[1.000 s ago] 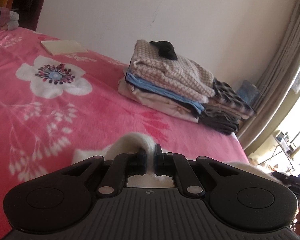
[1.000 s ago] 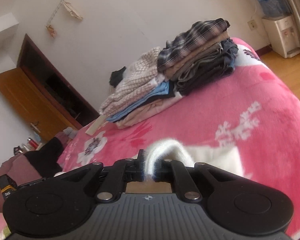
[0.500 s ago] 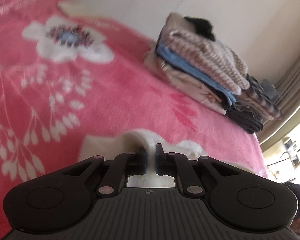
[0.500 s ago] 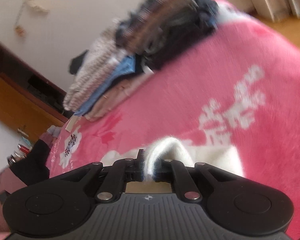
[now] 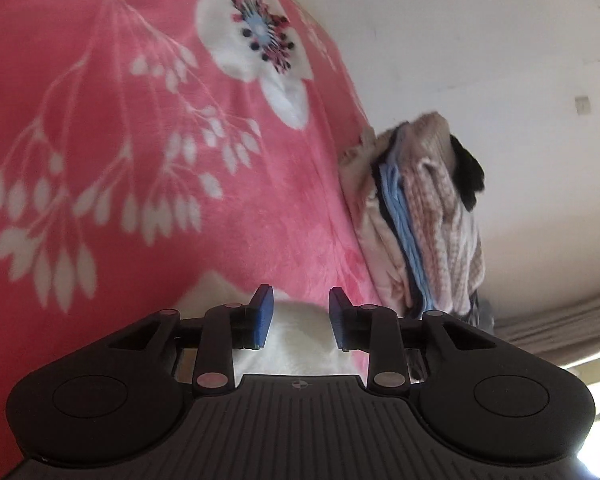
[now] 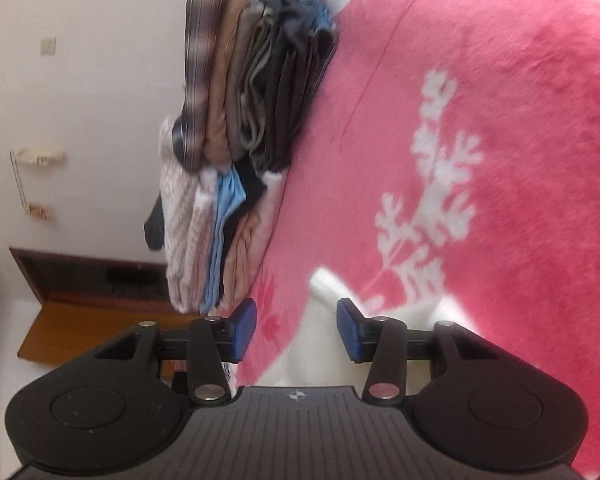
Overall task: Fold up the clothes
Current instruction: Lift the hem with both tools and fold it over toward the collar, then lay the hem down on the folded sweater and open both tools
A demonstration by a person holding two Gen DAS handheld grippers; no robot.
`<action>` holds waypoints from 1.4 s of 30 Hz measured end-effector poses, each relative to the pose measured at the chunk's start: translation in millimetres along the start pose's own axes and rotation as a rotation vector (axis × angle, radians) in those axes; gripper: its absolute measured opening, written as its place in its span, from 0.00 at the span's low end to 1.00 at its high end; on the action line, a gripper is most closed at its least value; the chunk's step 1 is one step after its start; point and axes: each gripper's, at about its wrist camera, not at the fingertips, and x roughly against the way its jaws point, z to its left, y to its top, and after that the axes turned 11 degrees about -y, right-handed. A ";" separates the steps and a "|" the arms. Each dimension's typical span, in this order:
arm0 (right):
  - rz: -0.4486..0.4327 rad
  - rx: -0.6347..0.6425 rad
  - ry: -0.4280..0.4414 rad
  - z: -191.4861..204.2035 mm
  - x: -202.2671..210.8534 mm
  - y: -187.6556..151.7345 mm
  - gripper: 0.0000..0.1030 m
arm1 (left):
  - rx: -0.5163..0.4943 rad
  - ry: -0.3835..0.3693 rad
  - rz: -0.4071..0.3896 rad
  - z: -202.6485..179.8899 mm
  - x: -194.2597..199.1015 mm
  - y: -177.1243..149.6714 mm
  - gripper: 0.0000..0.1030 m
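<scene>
Left gripper (image 5: 300, 316): black plastic body with ribbed top; blue flat pads (image 5: 265, 318); jaws opening, a narrow gap, pads not pressing on anything.
Right gripper (image 6: 296, 328): same black ribbed shell, blue pads (image 6: 244, 330); jaws opening, a wider gap, nothing pinched.
White garment (image 5: 296, 340): soft, fuzzy fabric; lies on the bed right under and between the left jaws, loose. In the right view the white garment (image 6: 320, 344) shows a pointed corner just ahead of the jaws, lying flat.
Blanket (image 5: 120, 140): plush pink fleece, printed with white leafy sprigs and a big white flower; spreads ahead of both grippers.
Light pile (image 5: 420, 216): folded clothes ahead and right of the left gripper; beige waffle knit, pale blue layer, cream cloth, a small black item on top.
Dark pile (image 6: 260, 72): folded clothes far ahead and left of the right gripper; brown plaid, tan, grey and navy layers, touching the light pile.
Wall (image 5: 500, 60): smooth, off-white, behind the piles.
</scene>
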 end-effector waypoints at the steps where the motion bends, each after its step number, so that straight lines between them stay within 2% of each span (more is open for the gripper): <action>1: -0.011 -0.004 -0.005 -0.3 2.1 0.7 0.50 | -0.011 0.009 -0.006 -1.8 2.8 -0.7 0.29; 3: -0.035 -0.004 -0.009 -0.9 9.6 0.4 0.55 | -0.022 0.018 -0.008 -4.9 8.9 -2.4 0.29; 8: -0.071 -0.027 0.027 -5.7 37.0 -1.3 0.55 | -0.045 0.013 0.005 -14.7 28.5 -11.6 0.29; 11: -0.072 -0.029 0.046 -8.0 60.9 -11.2 0.56 | -0.094 0.000 0.030 -26.4 55.3 -22.9 0.30; 15: -0.071 0.004 0.073 -7.9 98.9 -41.9 0.60 | -0.244 0.031 0.082 -45.8 99.6 -46.5 0.33; 18: -0.060 0.045 0.090 -11.5 127.2 -77.0 0.64 | -0.347 0.058 0.173 -52.3 126.1 -71.0 0.34; 20: -0.055 0.066 0.081 -17.7 145.9 -103.1 0.65 | -0.379 0.071 0.219 -48.9 140.3 -92.0 0.36; 23: -0.057 0.082 0.058 -30.7 170.2 -143.5 0.68 | -0.352 0.070 0.297 -25.1 150.4 -126.7 0.39; 26: -0.038 0.028 0.031 -52.9 179.6 -180.1 0.69 | -0.310 0.073 0.354 1.5 153.2 -155.7 0.39; 30: -0.043 -0.030 -0.025 -77.7 177.0 -214.4 0.69 | -0.284 0.096 0.326 25.9 140.3 -166.4 0.39; 34: -0.100 -0.060 -0.085 -91.0 160.8 -224.5 0.69 | -0.249 0.067 0.271 41.9 129.2 -159.1 0.40; 39: -0.178 -0.139 -0.040 -99.0 136.1 -213.8 0.68 | -0.182 0.015 0.232 52.3 119.3 -142.1 0.39; 42: -0.185 -0.155 -0.027 -95.3 117.0 -201.8 0.68 | -0.182 0.010 0.235 52.0 110.7 -141.3 0.39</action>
